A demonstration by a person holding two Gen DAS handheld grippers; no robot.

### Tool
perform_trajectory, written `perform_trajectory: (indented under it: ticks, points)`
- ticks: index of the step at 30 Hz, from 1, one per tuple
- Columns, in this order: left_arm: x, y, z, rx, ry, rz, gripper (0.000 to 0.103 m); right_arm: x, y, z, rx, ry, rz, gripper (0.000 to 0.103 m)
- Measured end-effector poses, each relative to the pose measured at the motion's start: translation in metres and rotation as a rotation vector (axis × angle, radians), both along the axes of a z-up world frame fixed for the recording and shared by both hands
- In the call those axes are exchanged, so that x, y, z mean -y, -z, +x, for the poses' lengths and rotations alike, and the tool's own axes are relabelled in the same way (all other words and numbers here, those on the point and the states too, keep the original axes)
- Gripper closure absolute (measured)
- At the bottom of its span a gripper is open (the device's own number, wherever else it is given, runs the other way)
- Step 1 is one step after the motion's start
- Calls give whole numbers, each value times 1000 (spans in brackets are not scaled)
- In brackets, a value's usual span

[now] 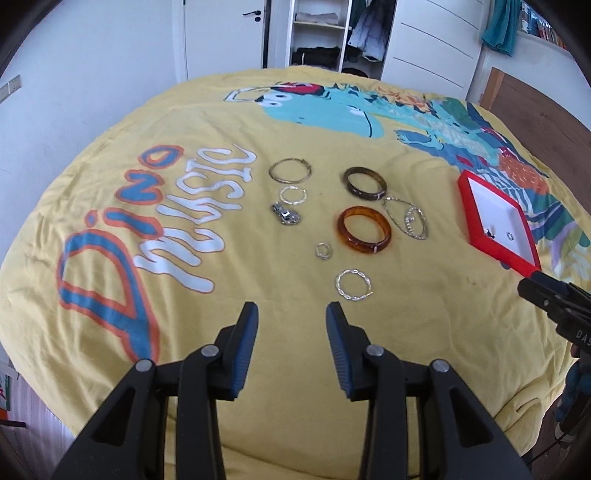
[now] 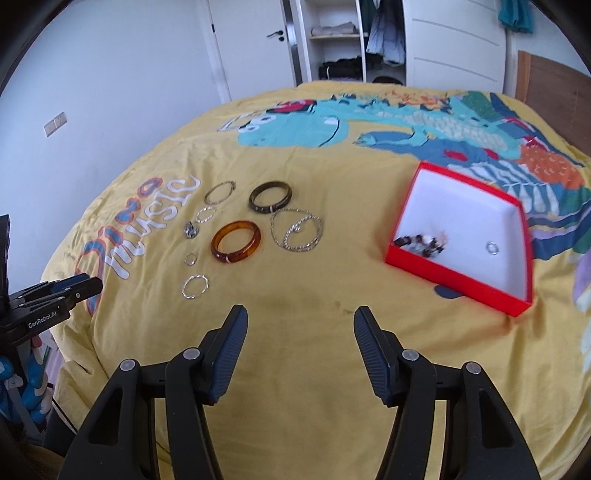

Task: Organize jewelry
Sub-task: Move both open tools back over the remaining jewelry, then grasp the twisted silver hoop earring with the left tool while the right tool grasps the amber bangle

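Jewelry lies spread on a yellow printed bedspread point(image 1: 406, 332). An amber bangle point(image 1: 364, 229) point(image 2: 236, 242) sits mid-cloth, a dark brown bangle point(image 1: 365, 184) point(image 2: 270, 197) behind it. A twisted silver hoop point(image 1: 353, 284) point(image 2: 195, 286) lies nearest my left gripper point(image 1: 291, 314), which hovers open and empty just short of it. A small ring point(image 1: 323, 251) point(image 2: 190, 258) lies between hoop and bangle. The red box point(image 1: 495, 221) point(image 2: 461, 236) holds a beaded piece point(image 2: 421, 242) and a ring point(image 2: 492, 248). My right gripper point(image 2: 299, 319) is open, empty, over bare cloth left of the box.
More pieces lie farther back: a thin gold hoop point(image 1: 290, 170), a small silver hoop point(image 1: 293, 195), a sparkly brooch point(image 1: 285, 216), silver chain bracelets point(image 1: 408, 218) point(image 2: 297, 232). An open wardrobe point(image 1: 325, 33) and a door stand beyond the bed. The bed's edge drops off at left.
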State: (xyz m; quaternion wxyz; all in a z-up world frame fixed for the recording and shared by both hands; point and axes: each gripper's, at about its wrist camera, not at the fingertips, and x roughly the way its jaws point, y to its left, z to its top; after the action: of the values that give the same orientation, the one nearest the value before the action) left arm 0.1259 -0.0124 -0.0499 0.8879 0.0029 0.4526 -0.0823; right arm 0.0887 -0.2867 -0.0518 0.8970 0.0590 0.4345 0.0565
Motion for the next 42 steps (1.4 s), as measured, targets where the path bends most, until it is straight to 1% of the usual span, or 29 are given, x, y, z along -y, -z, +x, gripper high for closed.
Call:
perform_trajectory:
  ticks: [8,12,22,34,36,37,39,42]
  points:
    - [19,26,25,-65,46,-44,67,-3,23,22,-40,-18,28,48]
    - [30,37,37,-87,60,-38,67,-3,32,35,-54,-23,47,51]
    - [46,61,57,-134,71,-25,67,-4,48,60,-69,-29,69,53]
    - [50,77,67,-153,76,-33,68,-6,63,82,-85,-42,83,53]
    - [51,79,69,-158,82,-31,80,-8,64,84,-87,-47,82,53]
    - [52,81,70,-162,85,-34,82,-9,65,85,-88,-49,83,53]
    - [53,84,73,-166,91,-31,91,-12,66,88,-89,-54,82,53]
    - [56,89,75,-166,101,-10,97,-13,68,90,-92,-58,86,53]
